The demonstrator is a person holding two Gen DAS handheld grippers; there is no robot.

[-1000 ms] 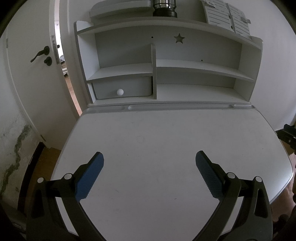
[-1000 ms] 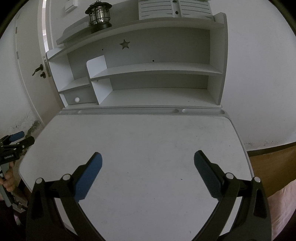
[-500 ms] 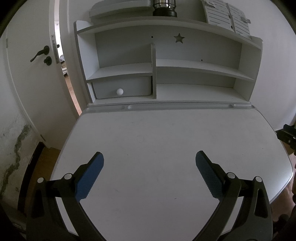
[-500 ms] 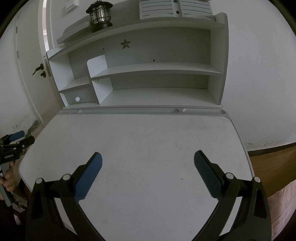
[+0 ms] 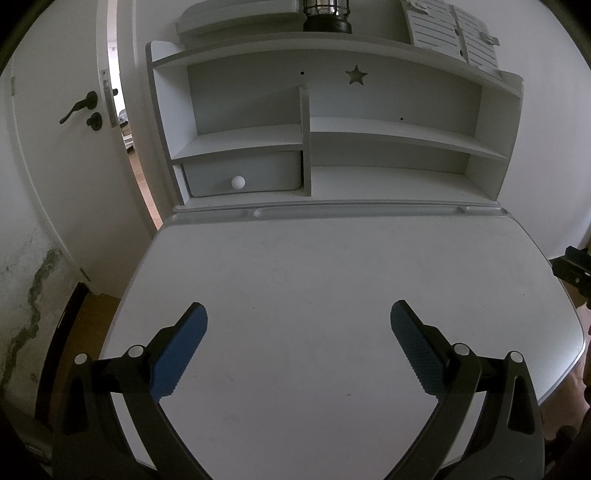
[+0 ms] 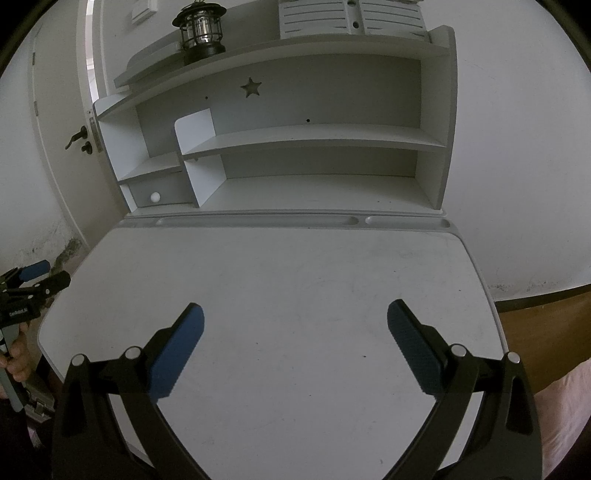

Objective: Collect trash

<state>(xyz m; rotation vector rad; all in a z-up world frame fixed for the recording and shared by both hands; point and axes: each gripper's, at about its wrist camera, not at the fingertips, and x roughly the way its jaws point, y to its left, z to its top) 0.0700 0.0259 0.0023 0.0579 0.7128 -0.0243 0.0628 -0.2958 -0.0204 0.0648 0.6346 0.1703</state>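
No trash shows in either view. My left gripper [image 5: 298, 314] is open and empty, held above the near part of a white desk top [image 5: 332, 266]. My right gripper [image 6: 294, 314] is open and empty too, above the same desk top [image 6: 295, 266]. The left gripper also shows at the left edge of the right wrist view [image 6: 33, 280], beside the desk's left edge. A black part of the right gripper shows at the right edge of the left wrist view [image 5: 572, 269].
A white shelf unit [image 5: 391, 133] with a small drawer [image 5: 243, 177] stands at the back of the desk. A black lantern [image 6: 201, 31] sits on its top shelf. A pencil groove [image 6: 258, 220] runs along the desk's back edge. A white door [image 5: 66, 155] stands ajar at left.
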